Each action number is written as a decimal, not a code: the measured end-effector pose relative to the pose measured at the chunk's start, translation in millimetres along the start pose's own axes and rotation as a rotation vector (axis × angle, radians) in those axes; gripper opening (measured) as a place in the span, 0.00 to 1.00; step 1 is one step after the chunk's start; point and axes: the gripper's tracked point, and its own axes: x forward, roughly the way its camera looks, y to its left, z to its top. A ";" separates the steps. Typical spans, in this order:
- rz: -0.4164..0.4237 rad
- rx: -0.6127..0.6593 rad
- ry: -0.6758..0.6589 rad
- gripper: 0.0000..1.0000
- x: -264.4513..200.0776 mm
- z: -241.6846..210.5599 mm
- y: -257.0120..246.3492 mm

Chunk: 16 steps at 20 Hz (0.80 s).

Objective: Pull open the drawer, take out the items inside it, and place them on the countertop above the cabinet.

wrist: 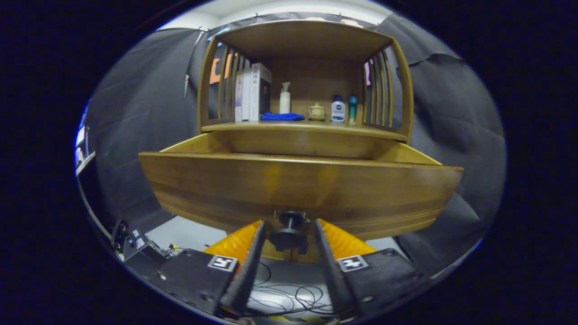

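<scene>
The wooden cabinet's drawer (298,189) stands pulled out toward me, and its tall front panel hides whatever lies inside. A dark round knob (289,237) sticks out of the panel's lower middle. My gripper (289,222) is low in front of the drawer with the knob between its two fingers. A narrow gap shows on each side of the knob, so the fingers flank it without pressing on it. The countertop (311,127) above the drawer is a wooden shelf under a roofed frame.
On the countertop stand boxed books (253,92), a white pump bottle (285,98), a folded blue cloth (282,116), a small lidded pot (316,111), a white-and-blue bottle (337,109) and a teal bottle (352,108). Slatted sides (381,90) close in the shelf. Cables (289,295) lie on the floor below.
</scene>
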 end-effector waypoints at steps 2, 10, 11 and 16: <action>0.060 -0.009 0.016 0.93 -15.2 7.8 9.2; 0.201 0.022 -0.012 0.99 -52.0 88.0 25.6; 0.201 0.022 -0.014 0.99 -49.3 98.1 23.8; 0.166 -0.040 0.019 1.00 -22.4 130.5 3.3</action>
